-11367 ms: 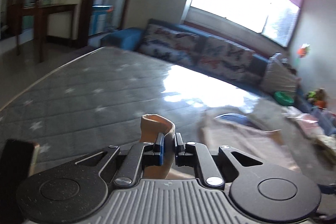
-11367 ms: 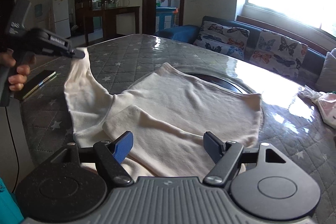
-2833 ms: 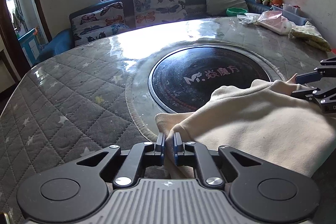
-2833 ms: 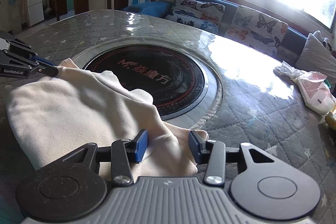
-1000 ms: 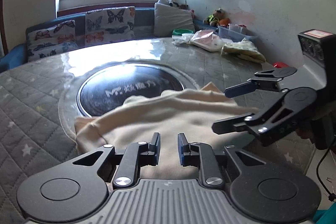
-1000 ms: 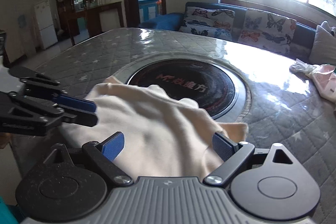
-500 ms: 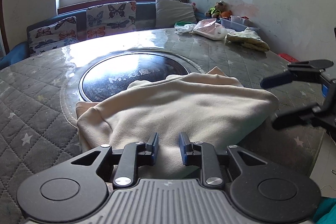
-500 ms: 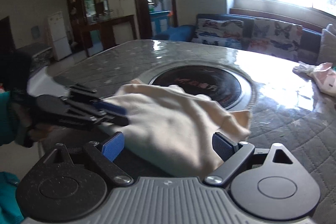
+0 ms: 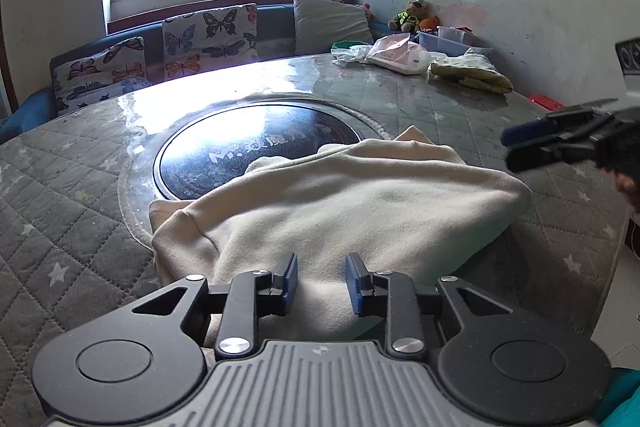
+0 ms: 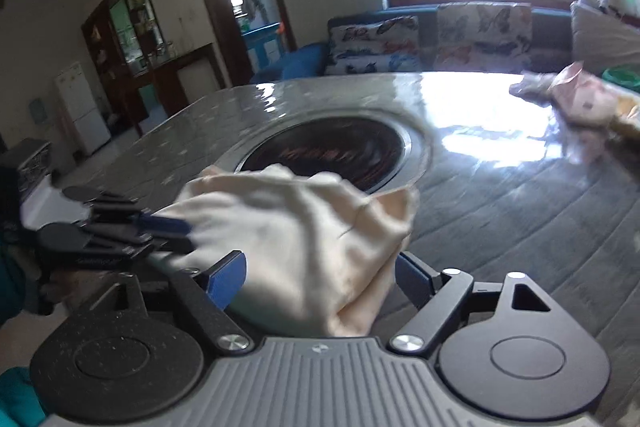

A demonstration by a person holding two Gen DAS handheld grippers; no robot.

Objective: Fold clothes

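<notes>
The cream garment point(image 9: 360, 211) lies folded in a thick bundle on the quilted grey table point(image 9: 60, 219), its far edge over the rim of the dark round plate point(image 9: 256, 147) in the table's middle. The left gripper point(image 9: 319, 281) is at the garment's near edge, its jaws opening, pads clear of the cloth. The right gripper point(image 10: 320, 277) is at the garment's right end, jaws closing with cloth between them, not yet pressed. Beyond the plate lie a pink bag point(image 9: 396, 55) and a yellowish cloth point(image 9: 468, 75).

Your right wrist view is smeared: the cream garment point(image 10: 304, 239) and far clutter point(image 10: 580, 99) lose detail. Your left gripper's point(image 9: 318, 283) body hides the garment's near edge.
</notes>
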